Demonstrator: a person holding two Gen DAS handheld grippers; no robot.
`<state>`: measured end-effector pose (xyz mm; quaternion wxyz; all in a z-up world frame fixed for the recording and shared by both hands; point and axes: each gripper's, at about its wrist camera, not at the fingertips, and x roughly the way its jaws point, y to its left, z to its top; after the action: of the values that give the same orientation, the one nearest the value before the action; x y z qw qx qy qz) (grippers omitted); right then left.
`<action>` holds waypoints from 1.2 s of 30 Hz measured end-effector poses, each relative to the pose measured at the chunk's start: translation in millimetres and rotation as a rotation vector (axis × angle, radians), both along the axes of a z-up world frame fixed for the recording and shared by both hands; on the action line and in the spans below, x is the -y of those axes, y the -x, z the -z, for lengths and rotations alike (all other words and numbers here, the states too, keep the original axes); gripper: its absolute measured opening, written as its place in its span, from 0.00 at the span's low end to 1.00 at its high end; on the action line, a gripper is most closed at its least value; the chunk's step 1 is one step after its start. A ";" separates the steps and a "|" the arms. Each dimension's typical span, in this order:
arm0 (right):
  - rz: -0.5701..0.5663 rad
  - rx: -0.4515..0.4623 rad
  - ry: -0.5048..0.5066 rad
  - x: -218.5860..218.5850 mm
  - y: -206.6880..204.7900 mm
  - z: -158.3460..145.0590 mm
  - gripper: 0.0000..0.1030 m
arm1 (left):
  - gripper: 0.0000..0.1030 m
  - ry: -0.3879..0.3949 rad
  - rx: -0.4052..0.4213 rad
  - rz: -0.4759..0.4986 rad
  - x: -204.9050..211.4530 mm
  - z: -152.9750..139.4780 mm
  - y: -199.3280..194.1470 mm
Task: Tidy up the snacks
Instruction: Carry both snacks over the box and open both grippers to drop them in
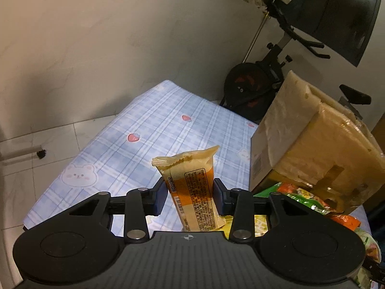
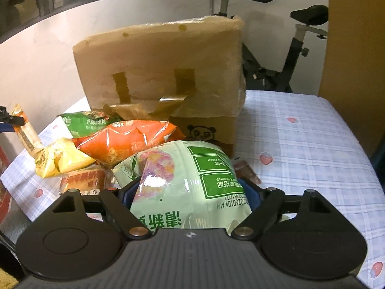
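My left gripper is shut on an orange-and-cream snack packet and holds it upright above the blue checked tablecloth; the same packet shows at the far left of the right wrist view. My right gripper is shut on a pale green snack bag. Beyond it lies a pile: an orange bag, a dark green bag, a yellow bag and a small orange-brown packet. A cardboard box stands behind the pile.
An exercise bike stands behind the table by the wall. The cardboard box stands to the right of my left gripper, with snack bags at its foot. The table's right part shows checked cloth. A small brown wrapper lies there.
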<state>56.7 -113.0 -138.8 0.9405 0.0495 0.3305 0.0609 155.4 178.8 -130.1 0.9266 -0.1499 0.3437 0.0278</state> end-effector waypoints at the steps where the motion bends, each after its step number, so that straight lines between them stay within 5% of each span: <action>1: 0.003 0.007 0.003 1.0 0.9 -1.7 0.82 | 0.41 0.000 0.008 0.003 0.8 -2.8 0.8; 20: 0.085 0.158 -0.005 26.7 13.8 -44.9 0.82 | 0.41 0.017 0.157 0.133 42.7 -49.8 6.1; 36: 0.056 0.373 -0.060 35.6 7.2 -123.7 0.82 | 0.41 0.026 0.248 0.320 102.1 -77.3 -17.5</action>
<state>49.5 -148.6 -15.2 0.9849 0.0747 0.1471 0.0527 172.8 76.7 -52.8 0.9524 -0.1078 0.2468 -0.1431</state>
